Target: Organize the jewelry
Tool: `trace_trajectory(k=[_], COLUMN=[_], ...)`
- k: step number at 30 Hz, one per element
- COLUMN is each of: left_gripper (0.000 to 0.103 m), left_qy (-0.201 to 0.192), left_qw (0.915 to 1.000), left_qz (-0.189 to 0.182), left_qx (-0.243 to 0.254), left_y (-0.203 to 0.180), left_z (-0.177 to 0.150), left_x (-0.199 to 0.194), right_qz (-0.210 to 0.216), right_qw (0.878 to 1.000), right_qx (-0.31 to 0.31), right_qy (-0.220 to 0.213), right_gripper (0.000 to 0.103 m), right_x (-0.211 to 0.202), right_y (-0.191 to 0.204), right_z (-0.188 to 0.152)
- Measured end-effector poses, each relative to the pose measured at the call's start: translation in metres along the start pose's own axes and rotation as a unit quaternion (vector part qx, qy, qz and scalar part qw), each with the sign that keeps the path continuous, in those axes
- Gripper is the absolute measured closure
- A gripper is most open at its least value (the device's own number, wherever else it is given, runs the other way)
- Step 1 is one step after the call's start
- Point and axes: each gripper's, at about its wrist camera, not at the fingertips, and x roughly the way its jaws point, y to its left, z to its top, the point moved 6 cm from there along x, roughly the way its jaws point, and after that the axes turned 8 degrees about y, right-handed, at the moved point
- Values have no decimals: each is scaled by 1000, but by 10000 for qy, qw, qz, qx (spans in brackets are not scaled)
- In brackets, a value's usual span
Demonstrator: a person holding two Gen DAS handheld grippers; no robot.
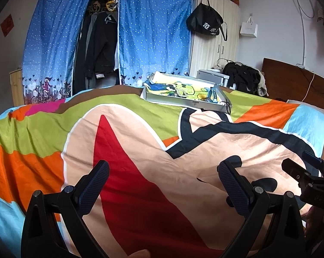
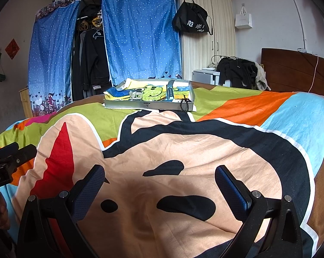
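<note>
A shallow grey box point(image 1: 192, 103) point(image 2: 149, 105) lined with a yellow cartoon cloth rests far across the bed. Inside lie a blue watch strap point(image 1: 213, 94) point(image 2: 170, 90) and a silvery piece point(image 2: 135, 94). A black bead bracelet point(image 1: 227, 105) point(image 2: 185, 105) hangs over the box's near right corner. My left gripper point(image 1: 163, 173) is open above the near bedspread, holding nothing. My right gripper point(image 2: 159, 176) is open too, also empty, well short of the box. Each gripper shows at the edge of the other's view: the right gripper point(image 1: 308, 172), the left gripper point(image 2: 11, 152).
The bed is covered by a colourful cartoon bedspread point(image 1: 140, 150) point(image 2: 205, 146). Behind it hang blue dotted wardrobe curtains point(image 1: 155, 32) with dark clothes between them. A black bag point(image 1: 205, 23) hangs on a pale cupboard. A brown headboard point(image 1: 291, 79) and a heap of clothes point(image 2: 239, 71) stand at right.
</note>
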Motion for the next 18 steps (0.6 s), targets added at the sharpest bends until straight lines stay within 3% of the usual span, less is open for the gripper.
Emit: trace_trajectory(k=[18], left_gripper=[4], left_qy=[-68], left_qw=[9995], left_qz=[280], left_qx=[143], left_y=[2], left_z=[0], left_x=[0], right_qz=[1], right_qw=[10000], right_qx=[3], right_qy=[41], right_gripper=[0], right_x=[2], right_y=[1], right_z=[-5])
